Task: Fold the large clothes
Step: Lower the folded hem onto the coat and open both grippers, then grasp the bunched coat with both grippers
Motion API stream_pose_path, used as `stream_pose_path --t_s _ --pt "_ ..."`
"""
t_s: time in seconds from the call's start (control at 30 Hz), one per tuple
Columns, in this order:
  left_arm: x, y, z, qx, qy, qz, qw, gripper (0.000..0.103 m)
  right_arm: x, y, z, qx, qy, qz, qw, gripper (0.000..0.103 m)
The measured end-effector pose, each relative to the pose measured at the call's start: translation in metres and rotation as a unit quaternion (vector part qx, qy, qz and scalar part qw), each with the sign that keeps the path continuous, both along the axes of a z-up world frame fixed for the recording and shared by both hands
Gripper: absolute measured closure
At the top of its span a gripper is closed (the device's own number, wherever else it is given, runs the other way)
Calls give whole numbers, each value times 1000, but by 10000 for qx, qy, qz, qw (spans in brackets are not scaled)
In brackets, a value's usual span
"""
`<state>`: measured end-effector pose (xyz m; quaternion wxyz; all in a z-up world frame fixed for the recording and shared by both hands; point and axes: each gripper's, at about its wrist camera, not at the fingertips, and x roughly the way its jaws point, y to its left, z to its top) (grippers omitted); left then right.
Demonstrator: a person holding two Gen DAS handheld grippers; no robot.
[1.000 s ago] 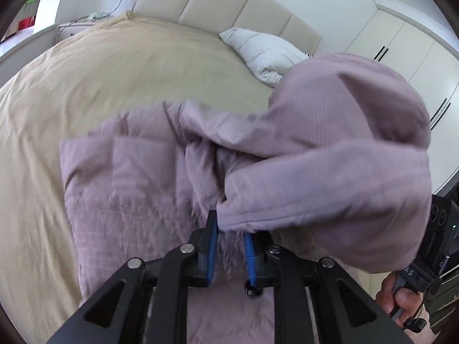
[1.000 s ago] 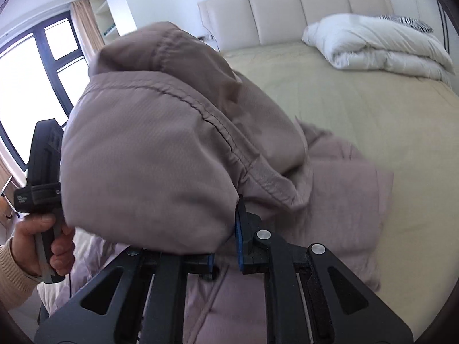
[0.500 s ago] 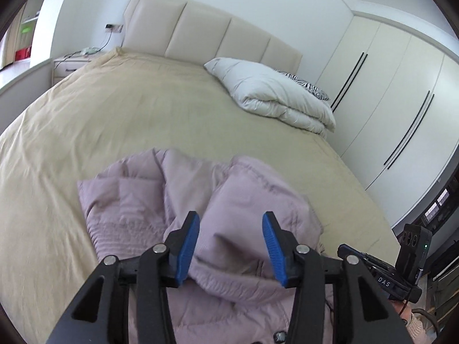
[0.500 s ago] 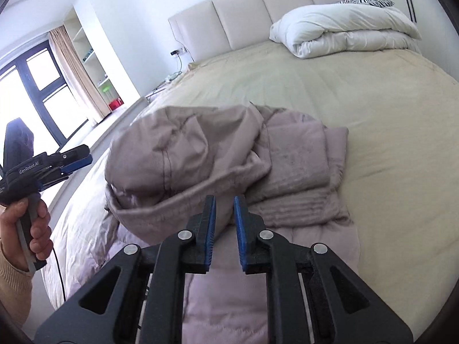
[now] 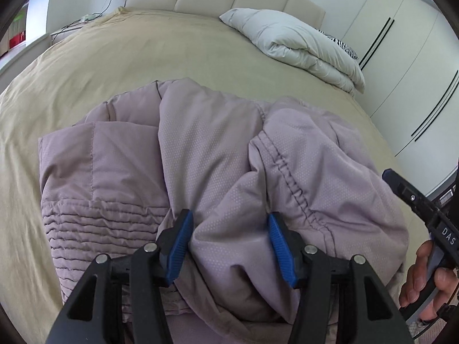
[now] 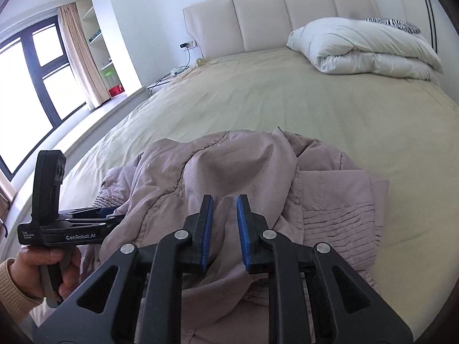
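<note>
Mauve padded jacket [image 5: 200,166] lies bunched on the bed [image 5: 143,51], near its foot edge. Left hand-held gripper [image 5: 229,243] spread wide, straddling a puffy fold, not pinching. Right hand-held gripper [image 6: 225,223] parted narrowly over the top layer, no cloth caught. Likely soft, bulky, light, slick shell; stitched seams or ribbed hem probably the best hold.

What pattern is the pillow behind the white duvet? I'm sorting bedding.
Black-and-white zebra stripes on the pillow, clearest in the right wrist view.
</note>
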<state>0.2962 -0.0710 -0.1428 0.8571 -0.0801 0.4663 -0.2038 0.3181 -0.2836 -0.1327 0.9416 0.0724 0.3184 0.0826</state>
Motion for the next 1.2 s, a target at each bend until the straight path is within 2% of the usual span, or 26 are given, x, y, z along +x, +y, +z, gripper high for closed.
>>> stream_pose_path --t_s 0.13,0.2,0.3,0.37,0.47,0.53,0.6,0.67,0.73,0.8,0.9,1.0,1.1,1.13,1.2 --pt "3 -5 -6 163 62 -50 9998 46 -16 3 0 -91 -691 -78 9975 86" --pt "3 -12 -11 386 30 -122 9992 46 -19 5 1 -107 -776 -54 9969 86" --pt "0 -22 -20 719 -85 -172 9972 46 -10 9 7 -124 -658 -96 9977 86" --pt "-2 -23 -20 779 -77 -152 9968 46 -1 11 12 -146 -612 -42 9980 86" --pt "-7 -14 -1 449 42 -16 9990 46 8 15 19 -238 -547 44 9982 86" --pt "-13 -9 12 360 -186 103 9991 46 19 19 19 -407 -463 89 9981 86" --pt "-9 -13 7 497 -180 35 9986 46 37 25 6 -901 -138 35 9958 86" --pt "2 -18 -11 581 61 -106 9982 46 60 27 -23 -1296 480 -107 9903 86" --pt "8 -17 -20 501 105 -83 9987 46 71 22 -47 -1199 766 -123 9897 86" --pt "10 -19 -22 514 130 -56 9986 46 70 17 -56 -1064 648 -118 9921 86" --pt "9 -28 -28 772 38 -138 9969 46 71 14 -69 -904 637 -184 9937 86" --pt "15 -27 -30 643 171 -111 9977 46 73 9 -76 -821 657 -171 9943 86" --pt "10 -18 -17 340 271 -97 9990 46 67 5 -57 -650 664 -215 9954 86" --pt "5 -12 -11 212 257 -91 9994 46 55 3 -44 -476 489 -264 9973 86" --pt "-8 -1 -1 5 131 -5 9999 46 23 4 -16 -198 -195 -168 9995 85"
